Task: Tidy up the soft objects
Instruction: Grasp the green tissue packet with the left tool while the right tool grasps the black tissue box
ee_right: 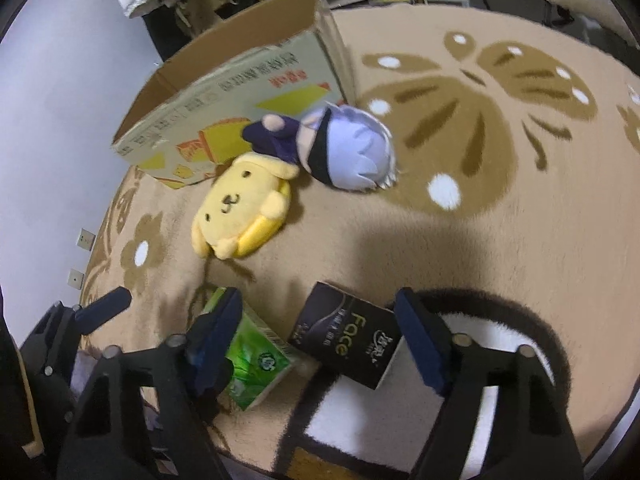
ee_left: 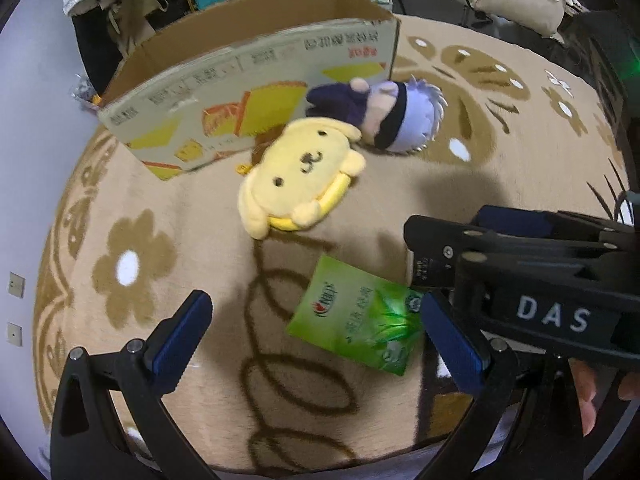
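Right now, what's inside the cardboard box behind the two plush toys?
Only the bare brown inner walls of the box show; its near printed wall hides the floor, so contents cannot be seen. The yellow plush and purple-haired doll lie outside, in front of it.

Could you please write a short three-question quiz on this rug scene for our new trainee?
1. True or false: the yellow dog plush already lies inside the cardboard box.
2. Which item lies between the fingers of the right gripper? A) green tissue pack B) black tissue pack C) purple-haired doll
3. Fill in: both grippers, the left gripper included, have their jaws ____.

Key
1. False; it lies on the rug in front of the box.
2. B
3. open
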Demonstrator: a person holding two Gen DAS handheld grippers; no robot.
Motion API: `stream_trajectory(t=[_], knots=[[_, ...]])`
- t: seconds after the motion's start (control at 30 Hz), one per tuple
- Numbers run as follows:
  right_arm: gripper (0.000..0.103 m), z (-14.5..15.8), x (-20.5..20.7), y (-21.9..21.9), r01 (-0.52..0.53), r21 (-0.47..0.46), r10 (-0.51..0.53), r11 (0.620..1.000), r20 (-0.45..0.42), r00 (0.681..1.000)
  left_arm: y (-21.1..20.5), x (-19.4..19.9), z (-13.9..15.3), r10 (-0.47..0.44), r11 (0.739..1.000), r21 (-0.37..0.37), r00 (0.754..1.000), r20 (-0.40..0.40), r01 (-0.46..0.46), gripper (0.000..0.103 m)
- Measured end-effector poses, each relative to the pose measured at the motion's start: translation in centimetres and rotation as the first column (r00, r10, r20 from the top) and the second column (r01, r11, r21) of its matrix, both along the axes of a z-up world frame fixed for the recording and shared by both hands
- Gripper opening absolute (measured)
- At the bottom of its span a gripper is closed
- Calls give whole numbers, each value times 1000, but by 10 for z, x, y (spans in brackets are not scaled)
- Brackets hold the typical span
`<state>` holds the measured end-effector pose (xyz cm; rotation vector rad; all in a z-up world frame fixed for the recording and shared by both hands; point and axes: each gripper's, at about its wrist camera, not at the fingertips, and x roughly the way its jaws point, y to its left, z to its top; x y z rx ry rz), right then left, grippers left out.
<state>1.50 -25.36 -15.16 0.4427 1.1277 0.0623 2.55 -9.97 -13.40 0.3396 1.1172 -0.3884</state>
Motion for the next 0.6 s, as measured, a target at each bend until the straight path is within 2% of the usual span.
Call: stream_trajectory(t=[0.3, 0.6], knots=[[73, -24, 5, -9, 39, 43, -35, 998, -86, 996, -14, 2, -22, -34, 999, 38, 998, -57, 36, 103], [73, -26, 5, -10, 47, 48, -42, 998, -97, 994, -20, 3, -36, -39, 998, 50, 995, -88, 43, 103]])
